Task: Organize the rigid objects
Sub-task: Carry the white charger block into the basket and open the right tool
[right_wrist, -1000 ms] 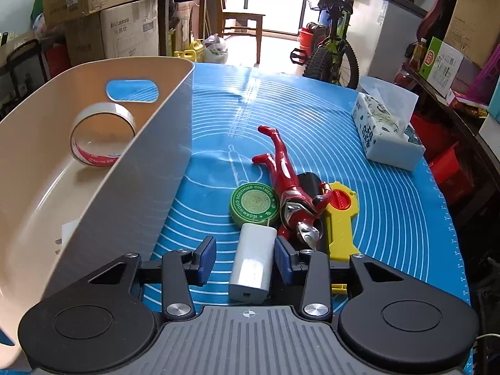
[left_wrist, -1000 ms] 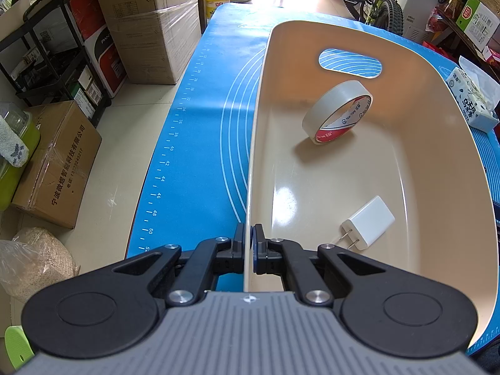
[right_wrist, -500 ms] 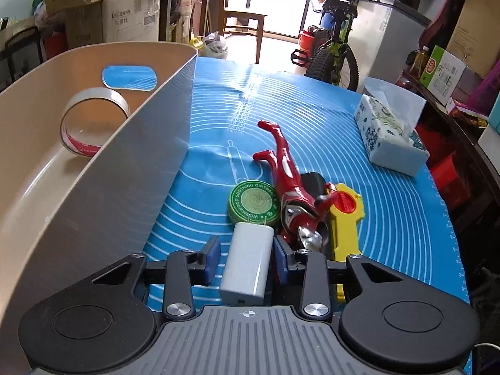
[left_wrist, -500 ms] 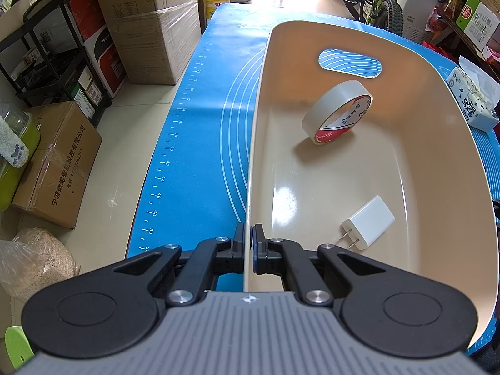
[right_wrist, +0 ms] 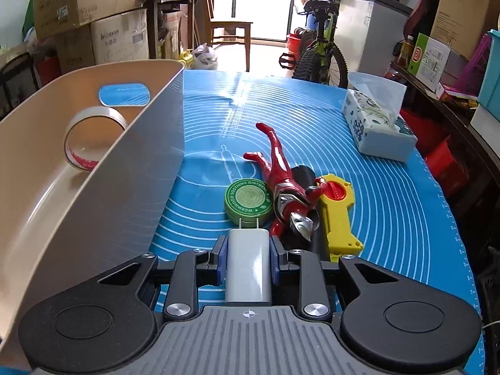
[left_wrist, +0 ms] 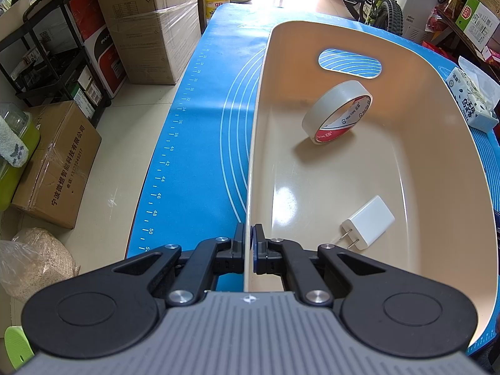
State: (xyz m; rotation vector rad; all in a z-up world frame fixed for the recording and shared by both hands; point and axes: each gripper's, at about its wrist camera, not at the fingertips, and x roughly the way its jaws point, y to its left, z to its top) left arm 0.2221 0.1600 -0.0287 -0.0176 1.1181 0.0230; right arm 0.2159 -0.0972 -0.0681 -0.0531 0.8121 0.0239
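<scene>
My left gripper (left_wrist: pixel 249 243) is shut on the near left wall of a beige tub (left_wrist: pixel 259 100). Inside the tub a roll of clear tape (left_wrist: pixel 336 111) stands on edge and a white plug adapter (left_wrist: pixel 368 223) lies flat. In the right wrist view my right gripper (right_wrist: pixel 248 259) has its jaws closing on a white charger block (right_wrist: pixel 248 268), with both blue pads against its sides. The charger's prongs point at a green ointment tin (right_wrist: pixel 248 198). Beside the tin lie a red toy figure (right_wrist: pixel 282 172) and a yellow tool (right_wrist: pixel 337 215). The tub (right_wrist: pixel 125 181) stands to the left.
A blue measuring mat (right_wrist: pixel 375 203) covers the table. A tissue pack (right_wrist: pixel 378 128) sits at its far right. Cardboard boxes (left_wrist: pixel 56 162) and a black rack (left_wrist: pixel 47 47) stand on the floor to the left, and a bicycle (right_wrist: pixel 315 47) stands beyond the table.
The right jaws have narrowed from wide apart until the pads meet the white charger's sides. The left gripper and the tub have not moved.
</scene>
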